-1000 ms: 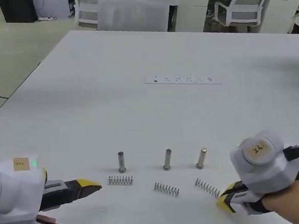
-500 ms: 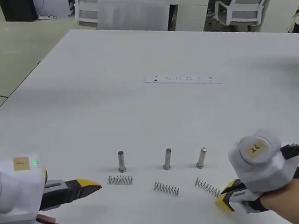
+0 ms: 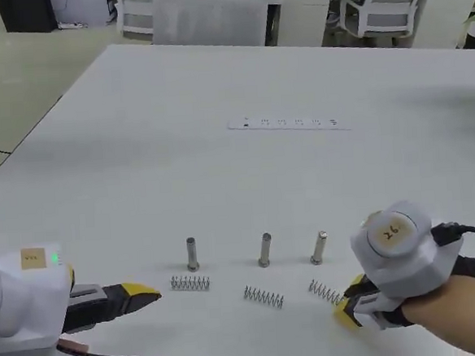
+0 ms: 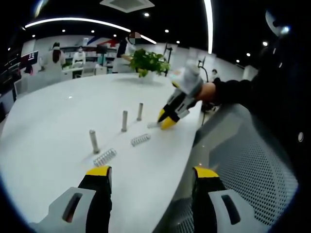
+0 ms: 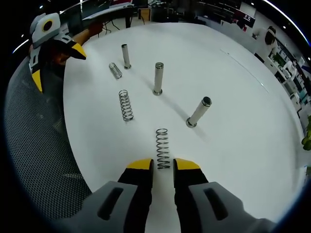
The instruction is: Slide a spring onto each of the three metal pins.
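- The right yellow-tipped gripper [image 5: 163,164] sat low at the near right of the white table [image 3: 216,98]. Its jaws were narrowly parted, and the near end of the rightmost thin steel coil spring [image 5: 162,147] lay in the gap, not yet pinched. It held nothing.
- The left yellow-tipped gripper [image 4: 151,172] hovered at the near left, jaws wide apart and empty.
- Three upright grey metal pins stood in a row: left pin [image 3: 191,254], middle pin [image 3: 265,250], right pin [image 3: 319,248]. One spring lay flat just on the near side of each, and none was threaded.
- Judgement: advancing further along the coil before closing would help, since a grip on the very end would leave the spring drooping. A light squeeze should avoid crushing the coils. The spring then needs lifting, turning upright and centring over the right pin's top. The pins looked free-standing on small feet, so a sideways knock could topple one.
- Room: the near table edge lay close behind both grippers. The middle spring [image 5: 126,104] lay near on the left. Beyond the pins the table was bare as far as the white power strip [image 3: 289,125], well apart.
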Demonstrator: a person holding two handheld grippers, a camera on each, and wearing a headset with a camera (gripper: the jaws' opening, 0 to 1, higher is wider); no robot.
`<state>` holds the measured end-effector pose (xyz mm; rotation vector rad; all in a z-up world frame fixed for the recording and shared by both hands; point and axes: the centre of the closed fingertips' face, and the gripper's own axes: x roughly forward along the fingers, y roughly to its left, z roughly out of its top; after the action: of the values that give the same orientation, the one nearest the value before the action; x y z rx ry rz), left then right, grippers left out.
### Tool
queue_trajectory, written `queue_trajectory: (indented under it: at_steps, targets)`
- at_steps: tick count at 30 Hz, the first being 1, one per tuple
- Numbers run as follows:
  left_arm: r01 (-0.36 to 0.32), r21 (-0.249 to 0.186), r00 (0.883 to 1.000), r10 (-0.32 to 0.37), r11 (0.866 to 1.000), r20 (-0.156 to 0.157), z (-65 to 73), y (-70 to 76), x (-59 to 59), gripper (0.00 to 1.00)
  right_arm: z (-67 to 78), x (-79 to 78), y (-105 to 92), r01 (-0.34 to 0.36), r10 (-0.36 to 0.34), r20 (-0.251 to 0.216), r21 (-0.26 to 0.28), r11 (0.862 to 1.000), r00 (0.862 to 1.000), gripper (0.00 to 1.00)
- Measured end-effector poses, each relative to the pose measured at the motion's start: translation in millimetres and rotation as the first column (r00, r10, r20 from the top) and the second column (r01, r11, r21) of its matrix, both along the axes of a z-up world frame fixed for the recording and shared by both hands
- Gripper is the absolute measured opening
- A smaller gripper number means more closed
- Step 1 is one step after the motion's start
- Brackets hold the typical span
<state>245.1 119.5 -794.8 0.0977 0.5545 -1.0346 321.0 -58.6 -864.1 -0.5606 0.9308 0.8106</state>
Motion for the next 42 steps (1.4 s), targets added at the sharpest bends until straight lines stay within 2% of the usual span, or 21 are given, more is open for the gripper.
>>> queue_trajectory:
  at_steps: [5,9,18,26,39,42]
  targets:
    - [0.004,0.002,1.000,-0.004,1.000,-0.003,-0.6,-0.3,-0.8,0.63,-1.1,1.0,1.8,0.027,-0.026,-0.035,0.051,0.998,0.999,0.10]
    - [0.012,0.007,1.000,-0.012,1.000,-0.005,-1.7,-0.9,-2.0,0.63,-0.8,2.4,1.7,0.044,-0.041,-0.044,0.071,0.996,0.998,0.08]
    - [0.018,0.008,1.000,-0.018,1.000,0.000,-1.2,-1.6,-2.0,0.62,-1.0,1.1,3.1,0.023,-0.022,-0.027,0.048,0.999,0.999,0.08]
    - [0.014,0.002,1.000,-0.014,1.000,0.009,1.5,-1.9,-1.0,0.62,-1.5,-3.2,2.0,0.028,-0.027,-0.054,0.024,0.999,0.998,0.07]
    - [0.035,0.032,0.999,-0.036,0.999,0.036,2.4,-2.5,-2.1,0.62,-1.4,-7.5,-0.1,0.049,-0.048,-0.069,0.020,0.999,0.996,0.07]
    - [0.048,0.042,0.998,-0.050,0.998,0.040,3.5,-3.3,-3.6,0.62,1.7,-8.1,0.5,0.045,-0.044,-0.057,0.019,0.999,0.997,0.07]
